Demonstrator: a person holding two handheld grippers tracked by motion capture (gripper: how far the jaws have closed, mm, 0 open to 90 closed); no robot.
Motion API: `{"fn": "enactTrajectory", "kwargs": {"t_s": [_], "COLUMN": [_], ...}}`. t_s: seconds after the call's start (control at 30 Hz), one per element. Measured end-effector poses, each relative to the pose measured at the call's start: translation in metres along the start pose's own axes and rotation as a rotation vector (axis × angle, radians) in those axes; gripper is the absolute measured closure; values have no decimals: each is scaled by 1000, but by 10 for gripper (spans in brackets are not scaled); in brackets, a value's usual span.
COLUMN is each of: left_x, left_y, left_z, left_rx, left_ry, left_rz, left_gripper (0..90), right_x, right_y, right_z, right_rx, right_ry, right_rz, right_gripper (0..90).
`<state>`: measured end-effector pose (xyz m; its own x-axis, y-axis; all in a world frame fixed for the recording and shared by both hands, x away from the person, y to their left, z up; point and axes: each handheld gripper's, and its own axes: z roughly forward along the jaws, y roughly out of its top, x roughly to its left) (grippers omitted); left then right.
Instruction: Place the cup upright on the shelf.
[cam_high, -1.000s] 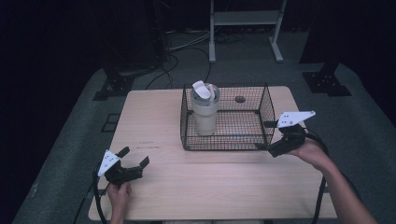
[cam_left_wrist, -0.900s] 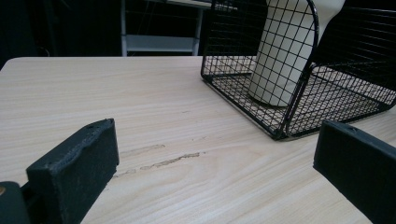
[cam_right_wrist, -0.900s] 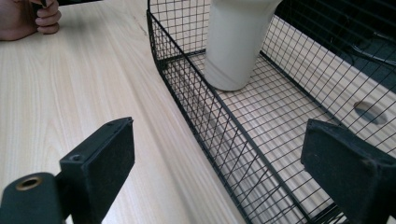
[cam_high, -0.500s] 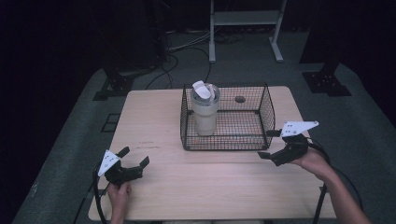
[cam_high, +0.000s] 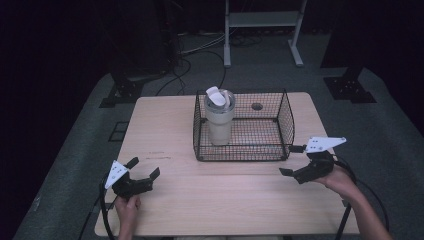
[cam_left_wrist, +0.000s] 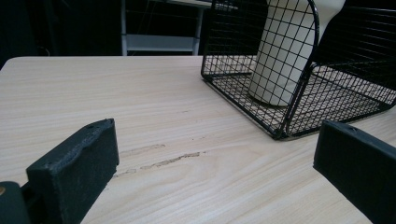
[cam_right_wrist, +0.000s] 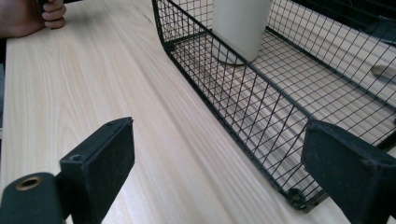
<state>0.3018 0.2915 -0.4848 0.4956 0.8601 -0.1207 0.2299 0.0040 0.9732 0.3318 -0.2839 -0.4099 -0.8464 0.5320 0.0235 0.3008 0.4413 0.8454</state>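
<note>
Left tongs (cam_high: 142, 175): I hold them spread and empty, well apart from the basket (cam_high: 285, 117).
Right tongs (cam_high: 290, 165): spread, empty, just beside the basket corner.
Cup (cam_high: 219, 117): upright inside the basket, ahead of both tongs.
Risk: I judge my right jaw may catch the wire and tip the cup.

Each matte black two-jaw claw, left (cam_high: 142, 170) and right (cam_high: 291, 160), carries a pale triangular plate, a black cable, seemingly rubbery pads.

I saw the table (cam_high: 170, 125) evenly lit amid dark surroundings (soft focus from above); my gripper views stayed sharp.
</note>
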Motion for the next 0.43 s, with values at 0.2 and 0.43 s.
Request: {"fn": "enactTrajectory", "kwargs": {"t_s": [0.2, 0.43], "left_x": [0, 0], "left_y": [0, 0], "left_z": [0, 1], "left_rx": [3, 5], "left_ry": [2, 3], "left_rz": [6, 5], "left_gripper": [0, 0], "right_x": [10, 20], "right_y": [-16, -32], "right_z": [1, 1], "right_rx": [13, -2], "right_ry": [-10, -40], "right_rz": [24, 56], "right_gripper": [92, 92]}}
